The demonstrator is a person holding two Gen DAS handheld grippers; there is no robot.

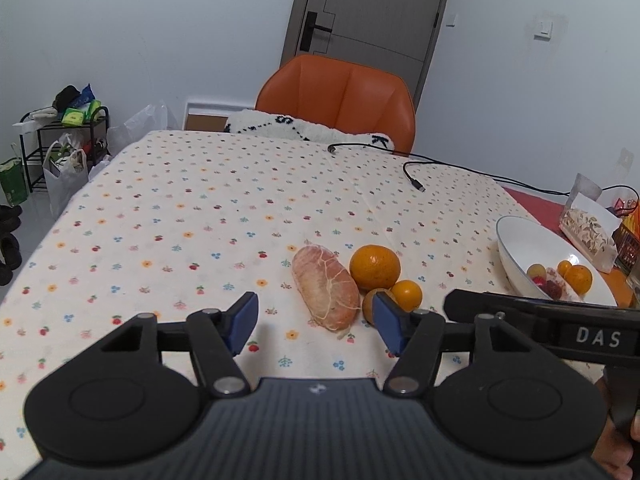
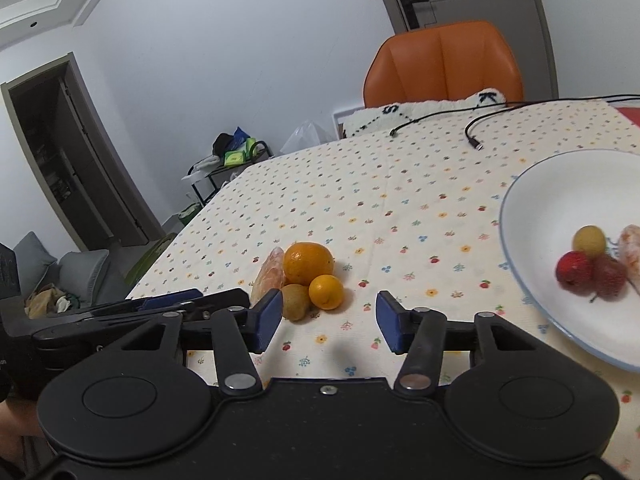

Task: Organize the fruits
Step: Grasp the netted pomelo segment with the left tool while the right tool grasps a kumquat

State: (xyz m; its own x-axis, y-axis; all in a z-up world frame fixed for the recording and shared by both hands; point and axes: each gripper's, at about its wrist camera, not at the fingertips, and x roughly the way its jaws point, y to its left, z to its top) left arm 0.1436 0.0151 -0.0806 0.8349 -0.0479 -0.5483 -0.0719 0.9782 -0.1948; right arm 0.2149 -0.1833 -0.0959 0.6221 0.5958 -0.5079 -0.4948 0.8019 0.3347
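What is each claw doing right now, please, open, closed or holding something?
Left claw: open, holding nothing, just short of the peeled pomelo piece.
Right claw: open, holding nothing, near the small orange.

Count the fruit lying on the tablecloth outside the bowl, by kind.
Oranges: 2, one big and one small
Kiwi: 1
Peeled citrus piece: 1
Total: 4

Orange chair (image 1: 336, 98), grey door (image 1: 372, 8)
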